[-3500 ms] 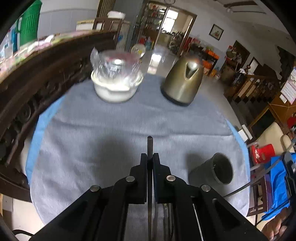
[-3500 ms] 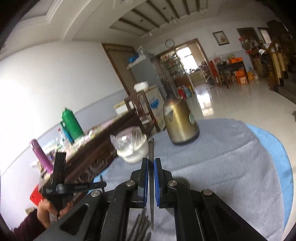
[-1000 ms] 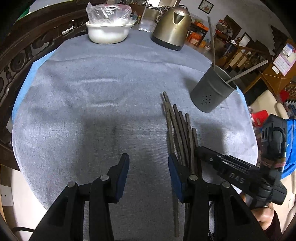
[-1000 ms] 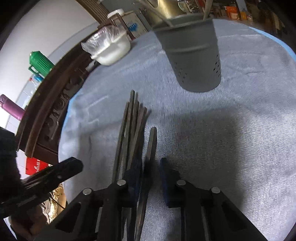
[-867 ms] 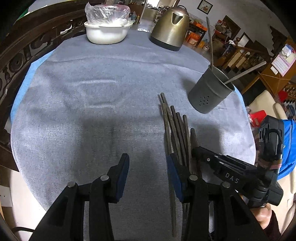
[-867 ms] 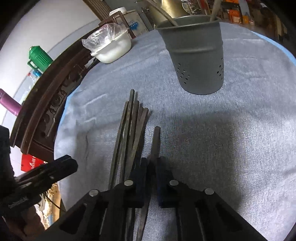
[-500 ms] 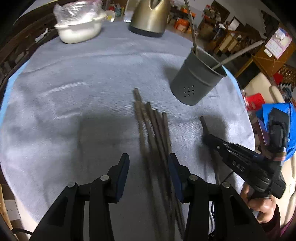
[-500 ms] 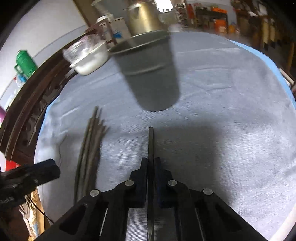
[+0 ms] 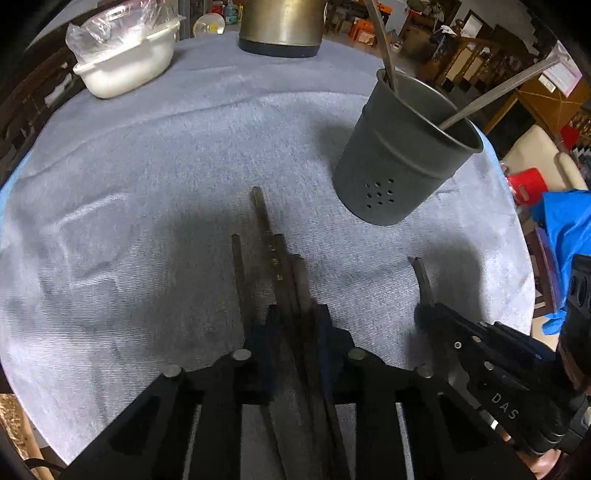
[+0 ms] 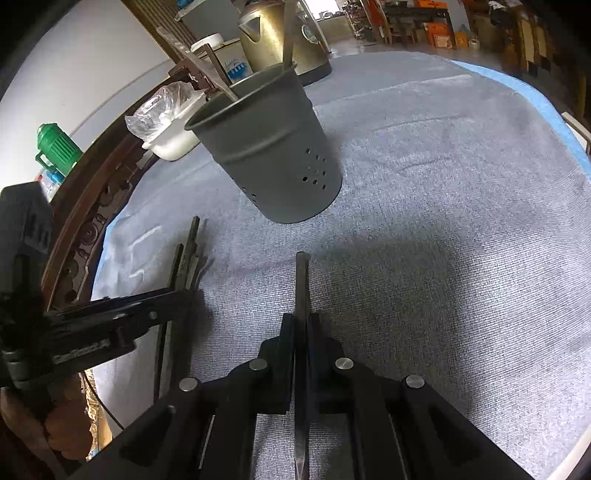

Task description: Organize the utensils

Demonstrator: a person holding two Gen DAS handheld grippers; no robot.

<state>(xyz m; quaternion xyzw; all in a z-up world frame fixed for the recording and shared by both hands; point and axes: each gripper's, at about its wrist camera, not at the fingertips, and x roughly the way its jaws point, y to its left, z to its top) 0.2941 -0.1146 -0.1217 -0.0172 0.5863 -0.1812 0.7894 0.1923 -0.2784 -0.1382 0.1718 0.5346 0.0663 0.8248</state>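
A grey perforated utensil holder [image 9: 402, 147] stands on the blue-grey cloth with two metal utensils leaning in it; it also shows in the right wrist view [image 10: 273, 155]. A bundle of dark flat utensils [image 9: 275, 258] lies on the cloth, also seen in the right wrist view [image 10: 184, 254]. My left gripper [image 9: 295, 325] is open, its jaws down on either side of the bundle. My right gripper [image 10: 303, 325] is shut on one dark utensil [image 10: 301, 280] and holds it above the cloth, pointing toward the holder. It also shows in the left wrist view [image 9: 424, 306].
A brass kettle [image 9: 280, 22] and a white bowl covered in plastic [image 9: 125, 62] stand at the far side. A dark carved wooden rail [image 10: 92, 214] runs along the table's left. The table edge [image 10: 569, 129] curves at the right.
My right gripper closed on one utensil and lifted it away from the bundle to the right. My left gripper moved forward and down over the bundle, jaws narrower but still open.
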